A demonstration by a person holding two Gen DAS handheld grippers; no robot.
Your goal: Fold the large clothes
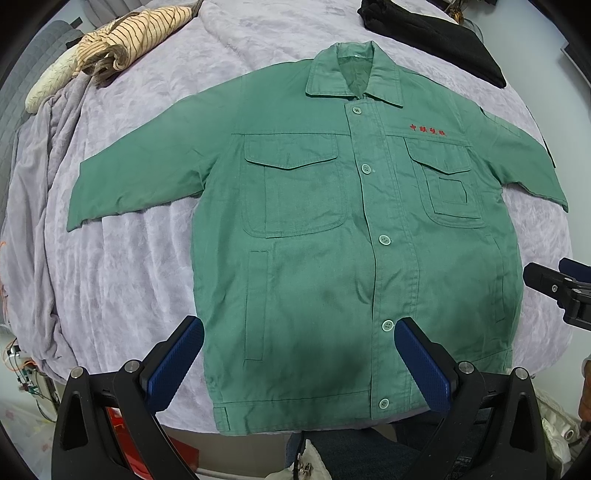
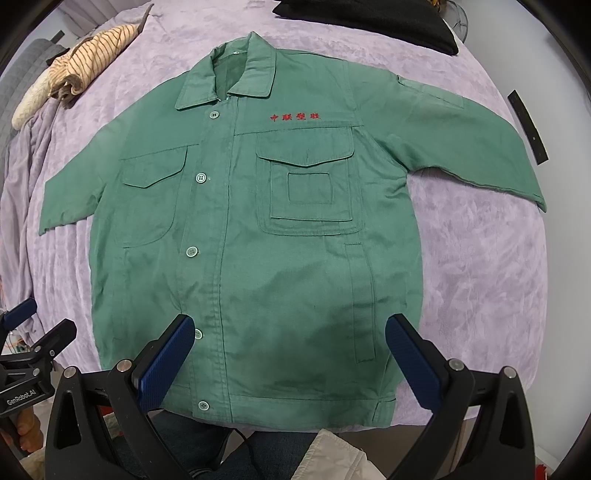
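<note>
The jacket (image 1: 321, 236) lies flat on the blanket (image 1: 122, 266), striped garment (image 1: 122, 40) behind-left.

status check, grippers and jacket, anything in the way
Left gripper open, right gripper open, both above the hem. Jacket flat, buttoned, sleeves spread, unfolded. Striped garment and black cloth lie clear of it.

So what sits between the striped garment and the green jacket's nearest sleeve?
Nothing: only bare lilac blanket separates the striped garment from the green jacket sleeve. Both wrist views show it, the left most clearly.
</note>
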